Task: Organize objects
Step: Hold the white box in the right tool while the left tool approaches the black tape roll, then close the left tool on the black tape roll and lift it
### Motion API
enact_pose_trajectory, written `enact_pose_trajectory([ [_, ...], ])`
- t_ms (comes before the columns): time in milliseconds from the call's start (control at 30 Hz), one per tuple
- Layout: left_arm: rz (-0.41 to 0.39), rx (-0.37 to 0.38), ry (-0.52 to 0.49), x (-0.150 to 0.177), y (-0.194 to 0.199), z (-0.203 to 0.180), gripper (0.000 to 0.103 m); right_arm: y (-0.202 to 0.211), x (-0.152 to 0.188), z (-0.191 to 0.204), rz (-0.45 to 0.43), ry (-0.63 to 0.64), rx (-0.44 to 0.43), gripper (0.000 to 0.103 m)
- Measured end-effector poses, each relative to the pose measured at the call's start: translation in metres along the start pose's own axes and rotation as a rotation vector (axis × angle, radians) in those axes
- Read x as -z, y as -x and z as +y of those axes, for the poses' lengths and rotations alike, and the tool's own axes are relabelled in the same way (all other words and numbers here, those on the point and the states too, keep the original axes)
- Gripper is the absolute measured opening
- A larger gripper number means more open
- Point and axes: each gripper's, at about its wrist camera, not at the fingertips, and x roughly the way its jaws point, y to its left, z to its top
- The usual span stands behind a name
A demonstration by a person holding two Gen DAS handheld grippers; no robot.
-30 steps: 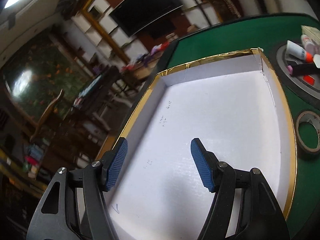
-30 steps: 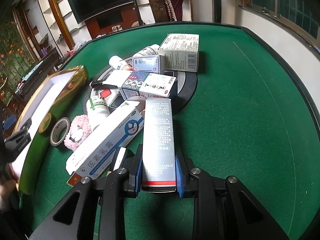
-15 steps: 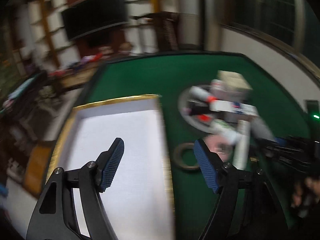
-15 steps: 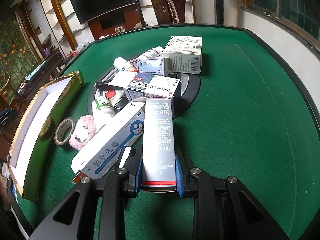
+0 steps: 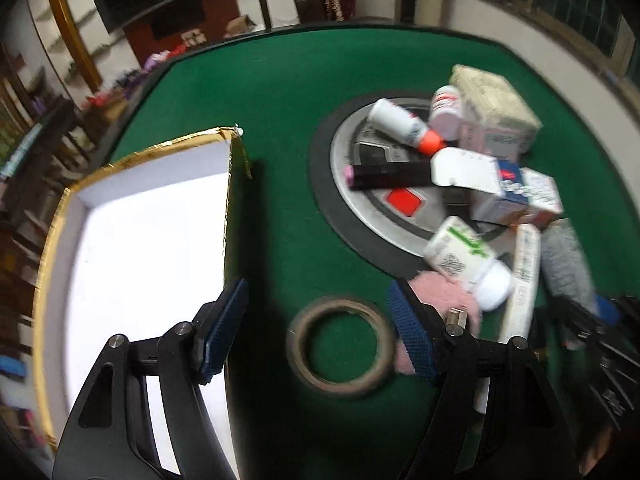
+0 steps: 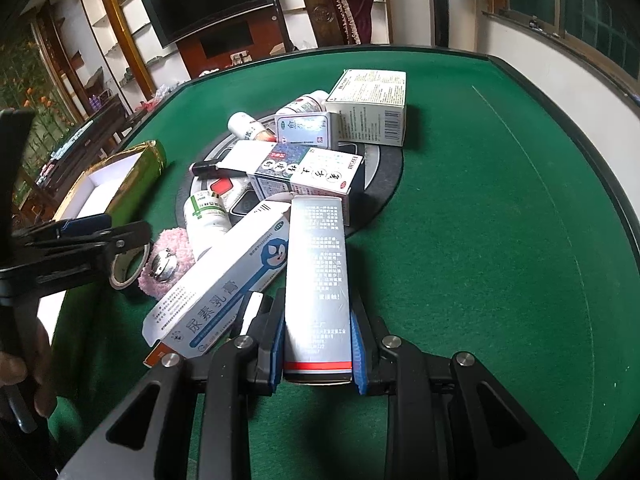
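Observation:
My right gripper [image 6: 318,350] is shut on a long silver box [image 6: 316,276], held low over the green table. My left gripper [image 5: 316,334] is open, its fingers straddling a brown tape roll [image 5: 340,346] that lies flat on the felt; it also shows in the right wrist view [image 6: 80,236]. A gold-rimmed white box [image 5: 144,248] lies open at the left, also in the right wrist view [image 6: 108,188]. A pile of medicine boxes and bottles [image 6: 304,168] covers the round centre plate [image 5: 360,200].
A long white and blue box [image 6: 224,288] leans beside the silver box. A pink fluffy item [image 6: 168,264] and a white bottle [image 5: 468,260] lie next to the tape. Green felt to the right [image 6: 480,240] is bare. The table edge curves at the far right.
My left gripper has swung right, from over the white box's inside to over the tape roll beside it. My right gripper holds the silver box as before.

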Motion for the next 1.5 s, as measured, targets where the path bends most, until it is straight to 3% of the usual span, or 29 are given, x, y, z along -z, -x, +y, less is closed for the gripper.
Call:
enact_pose_trajectory([
  [67,0.007,-0.040,-0.037,0.001,-0.003,-0.005,0.073,0.000,0.000,0.000,0.001,0.000,-0.001,0.027],
  [167,0.036,-0.016,-0.078,0.008,-0.004,-0.012,0.073,-0.001,0.000,-0.001,0.003,-0.003,0.000,0.027],
  [400,0.102,0.052,-0.005,0.027,-0.008,-0.001,0.073,-0.002,0.000,-0.001,0.003,-0.004,0.004,0.027],
  [533,0.057,0.033,-0.013,0.029,-0.006,-0.001,0.073,-0.004,0.000,-0.001,0.009,-0.004,0.004,0.027],
  [600,0.042,0.049,-0.013,0.028,-0.006,-0.002,0.061,-0.004,0.001,0.000,0.010,-0.002,0.005,0.027],
  [900,-0.074,0.079,0.011,0.035,0.011,-0.010,0.060,-0.006,0.000,-0.001,0.013,0.001,0.001,0.027],
  [1100,-0.206,0.120,0.017,0.039,0.047,-0.002,0.060,0.006,-0.003,-0.004,-0.044,-0.014,0.017,0.026],
  [1233,-0.221,0.131,0.015,0.037,0.056,0.007,0.060,0.013,-0.005,-0.005,-0.083,-0.029,0.021,0.026],
  [1500,-0.246,0.130,0.041,0.033,0.062,0.031,0.060,0.013,-0.005,0.017,-0.081,-0.001,-0.006,0.026],
])
